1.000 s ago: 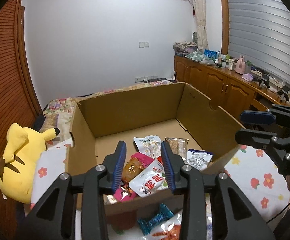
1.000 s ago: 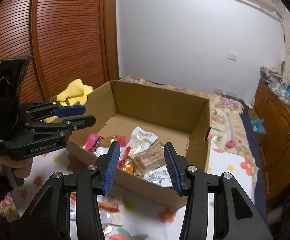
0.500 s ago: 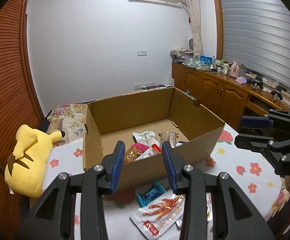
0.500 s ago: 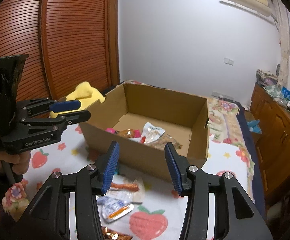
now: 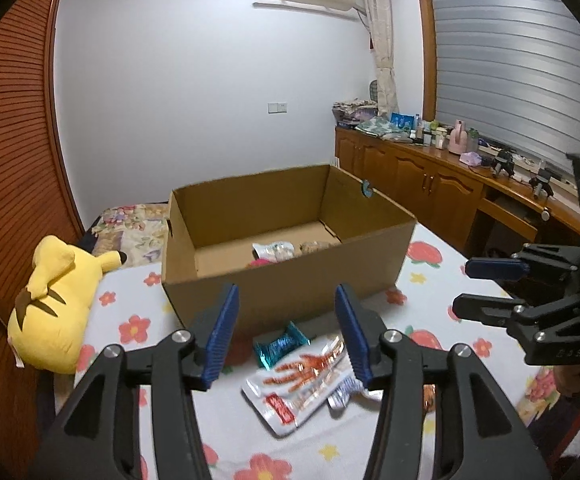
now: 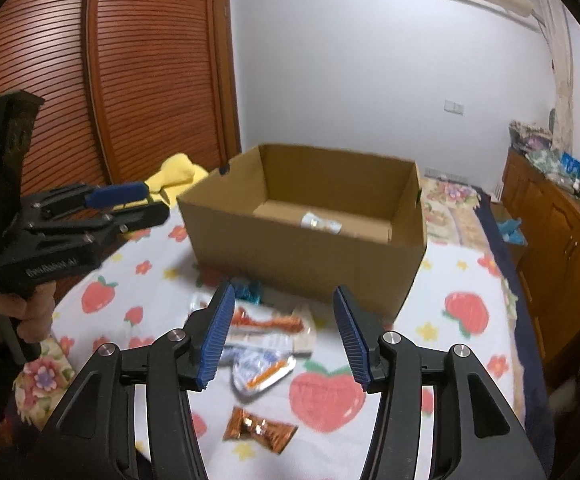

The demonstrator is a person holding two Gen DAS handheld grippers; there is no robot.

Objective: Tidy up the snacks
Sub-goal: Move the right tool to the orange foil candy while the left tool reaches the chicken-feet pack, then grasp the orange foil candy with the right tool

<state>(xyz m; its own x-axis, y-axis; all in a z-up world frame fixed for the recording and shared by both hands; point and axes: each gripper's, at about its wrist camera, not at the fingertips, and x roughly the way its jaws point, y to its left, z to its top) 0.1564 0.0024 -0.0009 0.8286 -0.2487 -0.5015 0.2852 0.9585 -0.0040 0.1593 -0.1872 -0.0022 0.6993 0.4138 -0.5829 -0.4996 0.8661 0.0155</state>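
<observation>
Before the cardboard box, snack packets lie on the flowered cloth.

We've got an open cardboard box sitting upright w/ a few snack packets on its floor. Just in front of it, loose on the flowery cloth: a teal candy, a clear pack w/ orange print, and an orange-wrapped candy nearer us.
</observation>
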